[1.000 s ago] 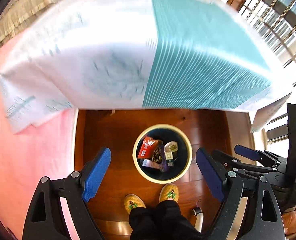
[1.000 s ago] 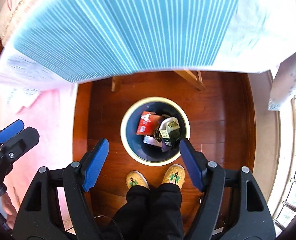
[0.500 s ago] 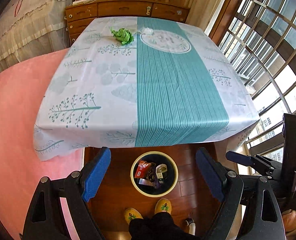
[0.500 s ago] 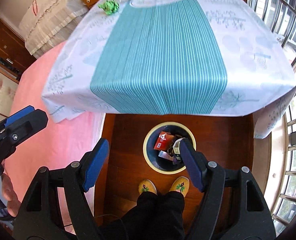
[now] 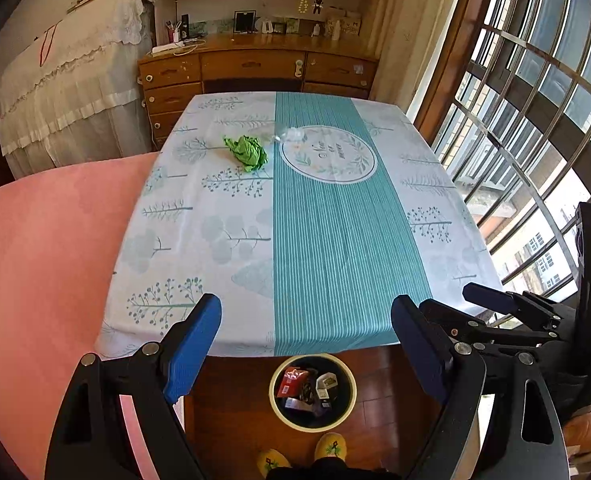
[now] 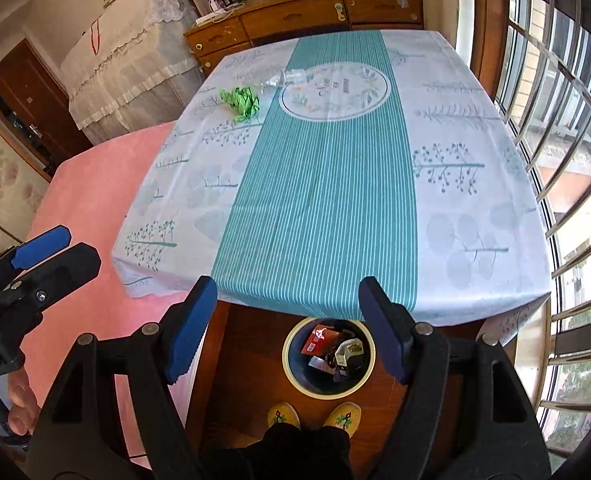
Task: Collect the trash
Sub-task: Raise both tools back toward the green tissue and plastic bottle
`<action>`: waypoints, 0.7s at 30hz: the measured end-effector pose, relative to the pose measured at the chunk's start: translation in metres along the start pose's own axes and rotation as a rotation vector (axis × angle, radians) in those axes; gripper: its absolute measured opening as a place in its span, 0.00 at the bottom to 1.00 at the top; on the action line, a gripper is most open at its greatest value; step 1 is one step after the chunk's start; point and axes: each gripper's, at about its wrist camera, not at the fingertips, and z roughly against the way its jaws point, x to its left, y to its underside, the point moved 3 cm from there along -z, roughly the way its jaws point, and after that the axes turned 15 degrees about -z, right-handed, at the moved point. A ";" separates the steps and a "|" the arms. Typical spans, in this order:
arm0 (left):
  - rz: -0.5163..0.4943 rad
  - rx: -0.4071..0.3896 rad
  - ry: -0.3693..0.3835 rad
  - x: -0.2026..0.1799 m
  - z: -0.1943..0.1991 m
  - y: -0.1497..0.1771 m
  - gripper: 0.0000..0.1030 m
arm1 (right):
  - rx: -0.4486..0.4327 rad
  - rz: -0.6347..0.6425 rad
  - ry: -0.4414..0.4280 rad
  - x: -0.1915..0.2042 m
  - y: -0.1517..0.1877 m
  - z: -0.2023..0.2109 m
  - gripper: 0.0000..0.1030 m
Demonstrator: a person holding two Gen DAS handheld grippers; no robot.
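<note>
A crumpled green paper lies on the far left part of the table. Just beyond it lies a crushed clear plastic bottle. On the floor at the table's near edge stands a round bin holding several wrappers and small boxes. My left gripper hangs open and holds nothing, above the near table edge. My right gripper is open too, beside it, with nothing between its fingers.
A pink bed runs along the table's left side. Barred windows line the right. A wooden dresser stands behind the table. The person's slippers are on the wooden floor near the bin.
Both grippers have risen and tilted up from looking down into the bin. The whole tabletop with the green paper and the bottle has come into view. Both stayed open.
</note>
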 end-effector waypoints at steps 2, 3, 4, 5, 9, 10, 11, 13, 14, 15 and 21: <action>0.007 -0.013 -0.025 0.003 0.004 -0.013 0.86 | -0.019 0.024 -0.014 0.006 -0.017 0.003 0.69; 0.012 -0.019 -0.037 0.005 0.005 -0.019 0.86 | -0.029 0.036 -0.019 0.010 -0.025 0.004 0.69; 0.019 -0.023 -0.049 0.007 0.006 -0.025 0.86 | -0.038 0.048 -0.027 0.013 -0.033 0.005 0.69; 0.027 -0.027 -0.061 0.009 0.007 -0.032 0.86 | -0.045 0.060 -0.035 0.016 -0.041 0.005 0.69; 0.055 -0.028 -0.097 0.018 0.003 -0.051 0.86 | -0.071 0.113 -0.046 0.028 -0.066 0.001 0.69; 0.063 -0.026 -0.103 0.020 0.001 -0.056 0.86 | -0.077 0.122 -0.048 0.031 -0.072 -0.001 0.69; 0.069 -0.026 -0.106 0.023 -0.002 -0.060 0.86 | -0.082 0.130 -0.049 0.033 -0.078 -0.003 0.69; 0.075 -0.024 -0.114 0.028 -0.008 -0.067 0.86 | -0.094 0.140 -0.049 0.037 -0.087 -0.007 0.69; 0.073 -0.022 -0.118 0.031 -0.012 -0.071 0.86 | -0.100 0.141 -0.047 0.038 -0.092 -0.010 0.69; 0.070 -0.021 -0.119 0.034 -0.016 -0.074 0.86 | -0.108 0.142 -0.044 0.040 -0.097 -0.013 0.69; 0.051 -0.003 -0.097 0.060 -0.053 -0.099 0.86 | -0.128 0.129 0.012 0.050 -0.125 -0.041 0.69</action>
